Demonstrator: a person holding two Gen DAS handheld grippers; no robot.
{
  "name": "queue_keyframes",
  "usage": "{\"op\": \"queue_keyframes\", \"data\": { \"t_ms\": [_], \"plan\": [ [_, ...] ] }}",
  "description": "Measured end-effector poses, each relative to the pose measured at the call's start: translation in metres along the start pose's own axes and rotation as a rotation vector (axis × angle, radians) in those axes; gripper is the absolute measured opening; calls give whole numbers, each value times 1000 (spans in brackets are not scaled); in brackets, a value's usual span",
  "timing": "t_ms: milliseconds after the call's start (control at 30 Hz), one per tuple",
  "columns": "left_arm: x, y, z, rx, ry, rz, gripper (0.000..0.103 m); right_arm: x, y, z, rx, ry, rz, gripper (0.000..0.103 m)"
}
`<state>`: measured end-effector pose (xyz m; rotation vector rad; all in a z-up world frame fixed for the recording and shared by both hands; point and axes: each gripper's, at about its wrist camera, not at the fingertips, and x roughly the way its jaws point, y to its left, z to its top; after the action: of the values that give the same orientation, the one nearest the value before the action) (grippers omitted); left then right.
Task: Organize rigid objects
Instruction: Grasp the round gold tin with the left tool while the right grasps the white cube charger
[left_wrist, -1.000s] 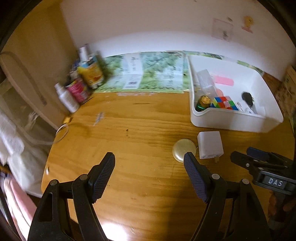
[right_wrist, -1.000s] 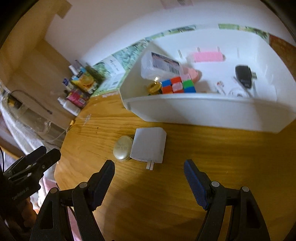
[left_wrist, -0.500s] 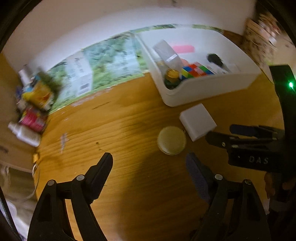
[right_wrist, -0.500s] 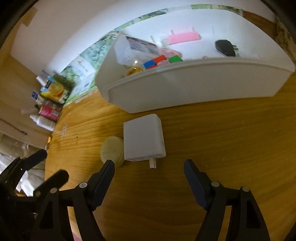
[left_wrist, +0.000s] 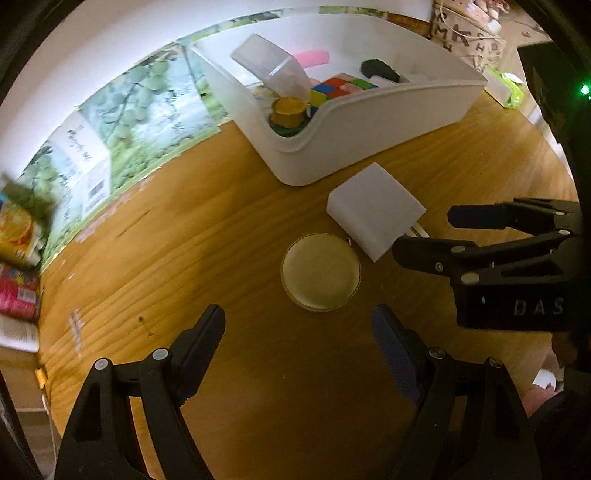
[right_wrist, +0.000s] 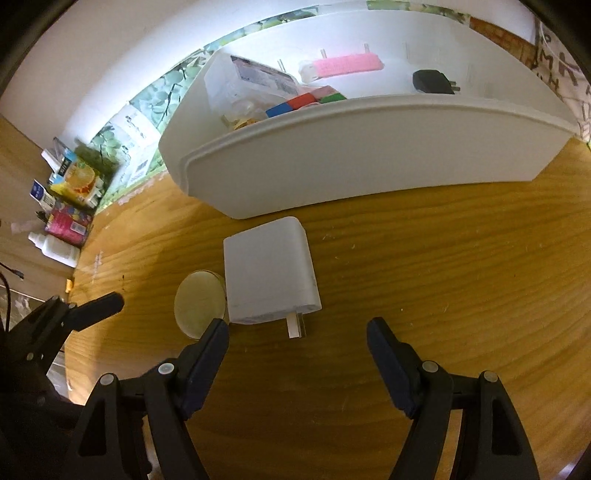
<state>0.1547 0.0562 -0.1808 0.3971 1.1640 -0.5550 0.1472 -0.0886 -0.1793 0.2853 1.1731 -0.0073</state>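
white charger (right_wrist: 271, 271) ahead of right hand-held gripper (right_wrist: 297, 352)

Both wrist views look steeply down, close over the wooden table (left_wrist: 184, 240), sharing the white charger (right_wrist: 271, 271)

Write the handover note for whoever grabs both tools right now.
Left tool: open, empty, above the round gold tin on the wooden table.
Right tool: open, empty, just short of the white charger, prongs facing it.
Tin and charger lie side by side in front of the white bin.
Done: colour cube, black plug, pink item and a clear box already in the bin.
Left: tin and charger into the bin.
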Motion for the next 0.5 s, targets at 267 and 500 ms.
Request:
{"op": "queue_keyframes", "data": {
  "t_ms": [267,500],
  "plan": [
    [19,4,9,2,16,-74,84,9,16,4,-70,23,-59,78],
    [28,-2,15,24,12,-96,84,12,23,8,-110,11,-101,78]
  ]
}}
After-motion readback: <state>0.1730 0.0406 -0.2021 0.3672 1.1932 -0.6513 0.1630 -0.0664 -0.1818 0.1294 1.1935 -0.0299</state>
